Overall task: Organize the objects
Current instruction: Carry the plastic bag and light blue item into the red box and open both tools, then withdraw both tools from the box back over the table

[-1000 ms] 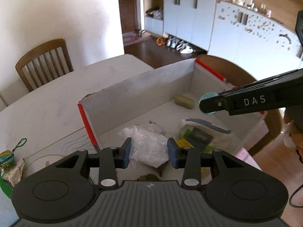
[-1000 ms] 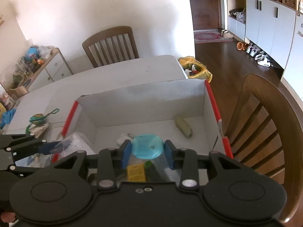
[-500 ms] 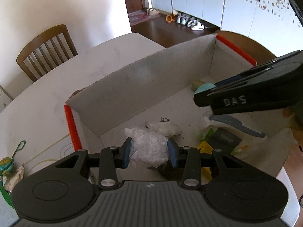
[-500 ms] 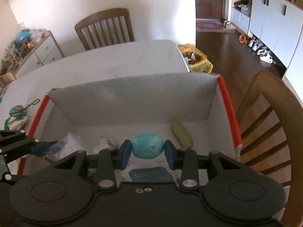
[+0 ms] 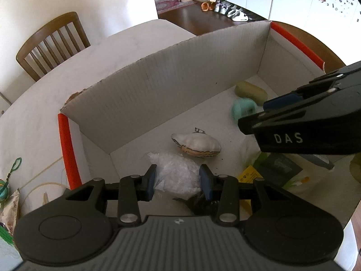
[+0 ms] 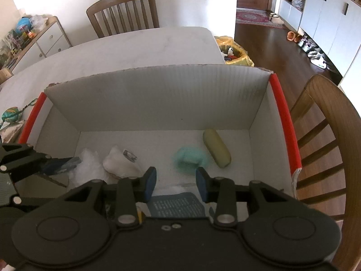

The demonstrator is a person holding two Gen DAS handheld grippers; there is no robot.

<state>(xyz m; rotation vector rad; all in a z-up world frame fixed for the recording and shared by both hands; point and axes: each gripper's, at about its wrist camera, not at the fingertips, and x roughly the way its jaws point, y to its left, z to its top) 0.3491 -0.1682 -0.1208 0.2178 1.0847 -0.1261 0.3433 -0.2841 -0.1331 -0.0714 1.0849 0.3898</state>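
A white cardboard box [image 5: 171, 85] with red edges stands on the table; it also shows in the right wrist view [image 6: 158, 94]. My left gripper [image 5: 178, 181] is shut on a crumpled clear plastic bag [image 5: 176, 176] just above the box floor. My right gripper [image 6: 176, 184] is open and empty over the box. A blurred teal object [image 6: 190, 158] is in the box beyond its fingertips, next to a yellow-green oblong object [image 6: 216, 151]. The teal object [image 5: 243, 108] also shows in the left wrist view. A white shell-like item [image 5: 196, 145] lies on the box floor.
Packets and a yellow label [image 5: 250, 174] lie in the box near corner. A small colourful ball with a green cord [image 6: 10, 115] and a snack wrapper [image 5: 11, 207] lie on the table left of the box. Wooden chairs [image 6: 325, 135] stand beside and behind the table.
My right gripper has opened and the teal object has dropped from it into the box. Both grippers have moved lower into the box. The left gripper still holds the plastic bag.
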